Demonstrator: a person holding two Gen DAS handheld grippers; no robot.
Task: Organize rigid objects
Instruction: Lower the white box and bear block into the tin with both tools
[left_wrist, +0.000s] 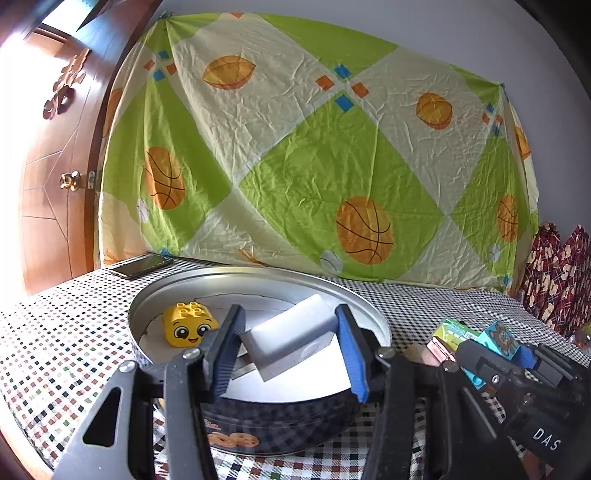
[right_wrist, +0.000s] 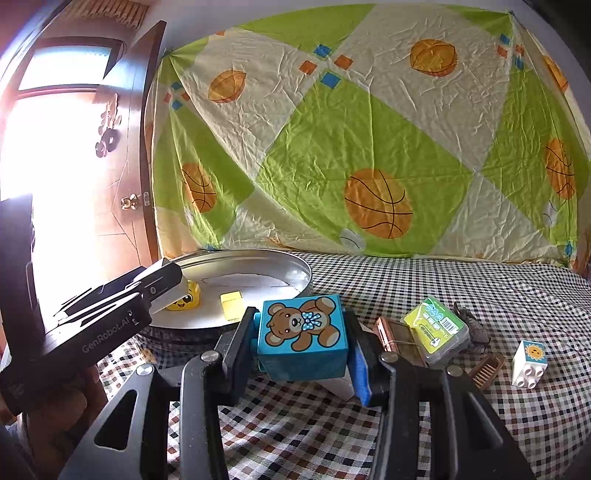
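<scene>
Left gripper (left_wrist: 288, 347) clamps white block (left_wrist: 295, 332) over round tin (left_wrist: 369, 314): lower before releasing; right gripper (right_wrist: 301, 343) grips teddy-bear block (right_wrist: 303, 332), clear tin's near rim.

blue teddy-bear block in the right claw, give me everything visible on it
The blue plastic toy block with a brown teddy bear print is a glossy, cube-like building brick; the bear wears a light-blue bow and sits tilted on the face toward the camera. The right claw clamps it side to side, a black pad on its left face, a blue pad on its right. It is held just above the checkered tablecloth, in front of the round metal tin, which it does not appear to touch. No studs are visible from here.
</scene>
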